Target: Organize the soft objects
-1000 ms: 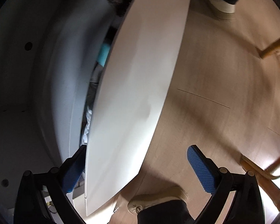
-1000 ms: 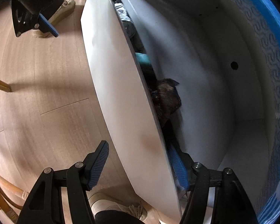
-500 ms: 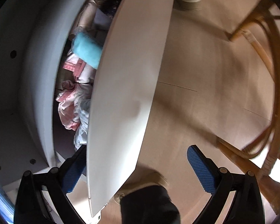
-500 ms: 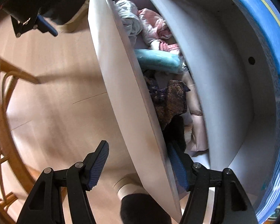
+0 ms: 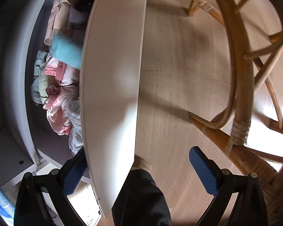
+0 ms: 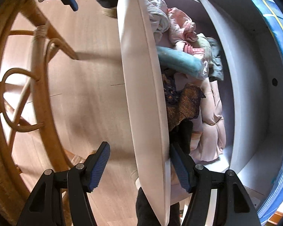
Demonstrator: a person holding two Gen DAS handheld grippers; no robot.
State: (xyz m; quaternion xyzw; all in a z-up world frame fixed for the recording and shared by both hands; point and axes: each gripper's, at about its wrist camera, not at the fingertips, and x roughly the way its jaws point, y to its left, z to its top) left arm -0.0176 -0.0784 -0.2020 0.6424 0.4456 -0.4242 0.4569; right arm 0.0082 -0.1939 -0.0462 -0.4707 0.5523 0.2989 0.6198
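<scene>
You hold both grippers pointing steeply down over the smooth white front panel of a pulled-out drawer (image 5: 111, 75), one at each end of it. Your left gripper (image 5: 139, 171) straddles the panel's top edge: its left blue-padded finger (image 5: 73, 173) sits inside the drawer just behind the panel, and the right blue-padded finger (image 5: 202, 171) hangs well apart from it over the pale wooden floor (image 5: 179, 75), so the jaws stand wide and clamp nothing. Your right gripper (image 6: 139, 167) straddles the same panel (image 6: 141, 86) from the other end, with one ribbed blue pad (image 6: 99, 166) out over the floor and the other pad (image 6: 179, 169) inside the drawer close against the panel's back; a clear gap shows on the floor side, so it too is spread open rather than squeezing the panel. The soft things lie inside the drawer in a loose heap: a rolled teal towel (image 6: 179, 61) against the panel, crumpled pink and white garments (image 5: 60, 98), a pale green cloth (image 5: 37, 79), a brown-and-black lace piece (image 6: 183, 105) and a quilted pale pink item (image 6: 211, 124) along the drawer's back wall. A curved rattan chair frame (image 5: 241, 66) stands on the floor on the side away from the drawer, and a dark trouser leg with a light shoe (image 5: 141, 194) shows beside the panel's lower end.
</scene>
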